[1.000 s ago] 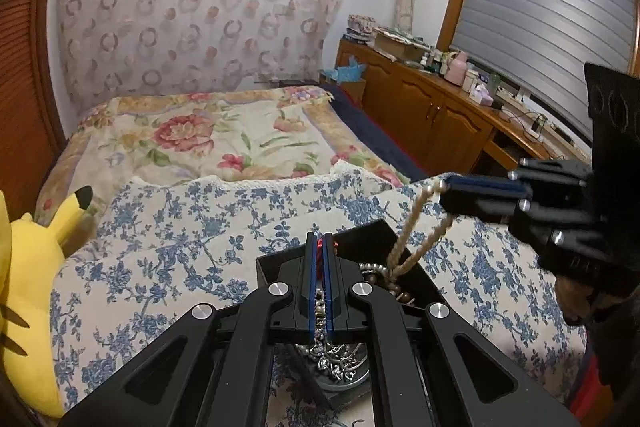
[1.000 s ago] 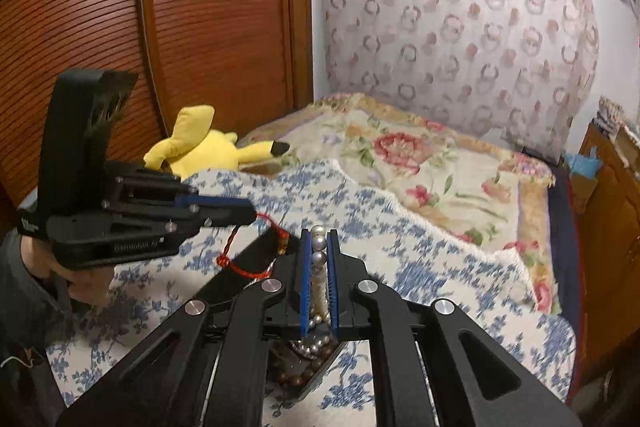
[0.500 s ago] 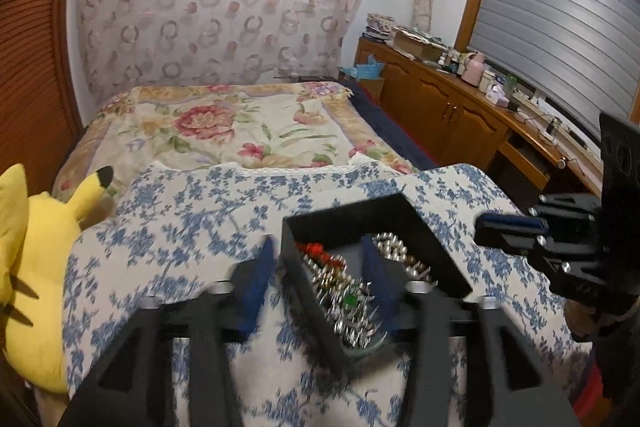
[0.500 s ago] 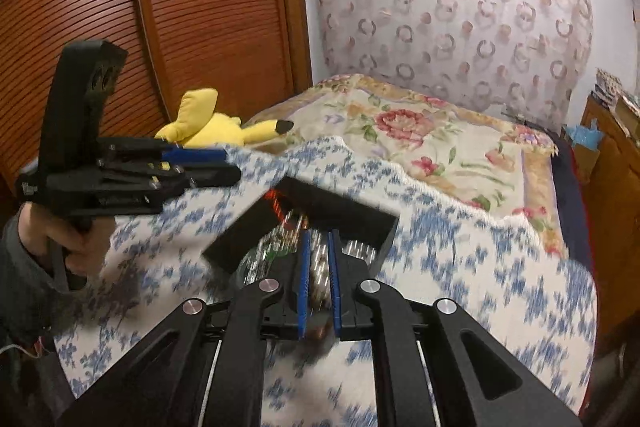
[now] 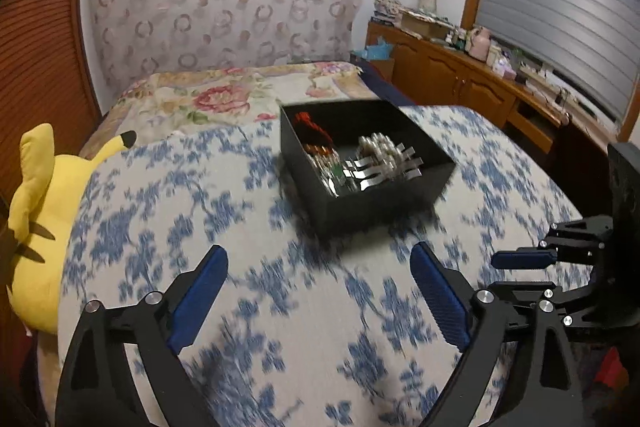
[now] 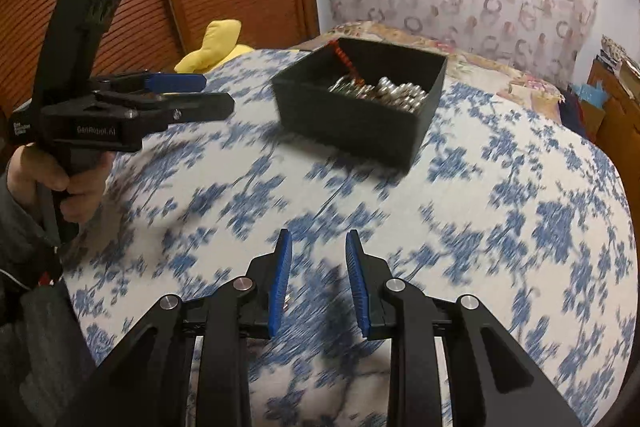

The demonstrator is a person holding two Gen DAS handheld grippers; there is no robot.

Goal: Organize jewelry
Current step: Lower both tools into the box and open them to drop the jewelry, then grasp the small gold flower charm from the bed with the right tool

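Motion blur smears the jewelry (image 5: 360, 163) in the black box (image 5: 384, 203) on the bed (image 5: 240, 287). Left tongs (image 5: 320, 259) have just spread wide, right tongs (image 6: 318, 247) partly; both empty.

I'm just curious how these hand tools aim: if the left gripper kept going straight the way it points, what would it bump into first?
Probably the blue-flowered bedspread, short of the black jewelry box; the left gripper tilts downward, open and empty. Depth is uncertain.
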